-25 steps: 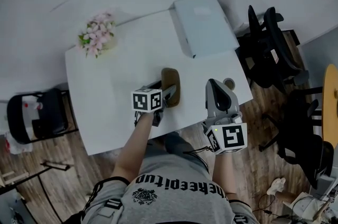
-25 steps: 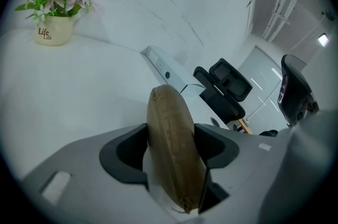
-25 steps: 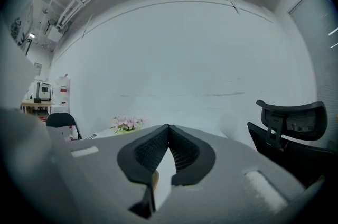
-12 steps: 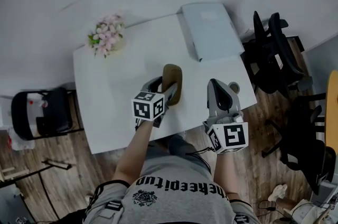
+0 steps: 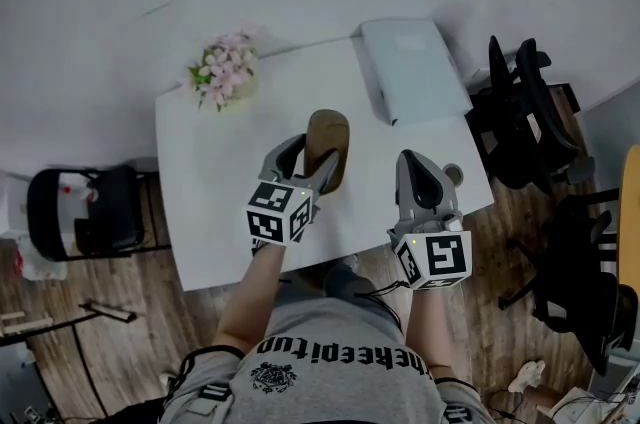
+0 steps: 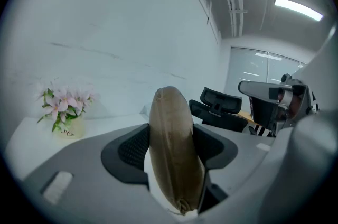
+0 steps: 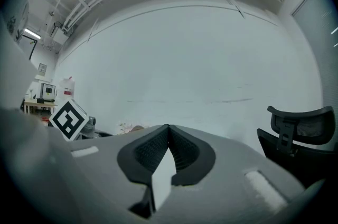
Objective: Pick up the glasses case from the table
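Left tool (image 6: pixel 170 134) is clamped on the brown oval soft-looking glasses case (image 5: pixel 328 136). Its jaws have just been closing, and the case sits btwn the ribbed black pads w/ both pressing its long sides. Grip runs across the narrow width, prob. because that's the only span the jaws can take. It's also near one end, so most of the case sticks out ahead of the tool, broad face up and tilted a little.

Case looks clear of the white rectangular counter (image 5: pixel 225 212), held above its middle part. Head view can't show the gap itself, so that's a judgement.

Right tool (image 7: pixel 168 136) is closed w/ nothing in it. It's held level beside the left one, apart from the case, and seems just kept out of the way.

Case itself is tan-brown and smooth, a rounded pod shape. Faint lines run lengthwise to a small puckered end nearest the left tool's camera. No dents show under the pads, so prob. fairly stiff. Pick-up looks approx done.
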### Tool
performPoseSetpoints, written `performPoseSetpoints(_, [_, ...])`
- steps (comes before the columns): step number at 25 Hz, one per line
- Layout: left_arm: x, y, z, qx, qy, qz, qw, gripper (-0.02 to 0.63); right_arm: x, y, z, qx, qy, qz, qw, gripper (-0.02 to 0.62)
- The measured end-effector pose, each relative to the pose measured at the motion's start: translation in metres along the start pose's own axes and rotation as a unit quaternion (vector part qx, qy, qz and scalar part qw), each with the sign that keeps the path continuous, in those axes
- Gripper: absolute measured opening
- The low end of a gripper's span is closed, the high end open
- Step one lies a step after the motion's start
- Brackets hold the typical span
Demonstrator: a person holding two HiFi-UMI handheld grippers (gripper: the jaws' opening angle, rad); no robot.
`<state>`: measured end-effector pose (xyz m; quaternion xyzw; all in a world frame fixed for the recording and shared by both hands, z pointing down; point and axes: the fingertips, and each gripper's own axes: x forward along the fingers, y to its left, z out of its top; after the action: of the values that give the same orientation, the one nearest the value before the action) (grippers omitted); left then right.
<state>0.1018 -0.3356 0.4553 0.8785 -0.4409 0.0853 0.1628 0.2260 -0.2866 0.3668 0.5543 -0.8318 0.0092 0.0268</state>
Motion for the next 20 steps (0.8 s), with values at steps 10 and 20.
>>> performPoseSetpoints(10, [-0.044,0.004,0.047,0.044,-0.062,0.011,0.9971,0.275,0.005,0.027,0.014,-0.003,-0.015,0.006,1.000,0.003])
performPoseSetpoints(20, [-0.091,0.005,0.081,0.082,-0.115,0.020,0.9897,0.275,0.005,0.057,0.025,-0.008,-0.026,0.015,1.000,0.003])
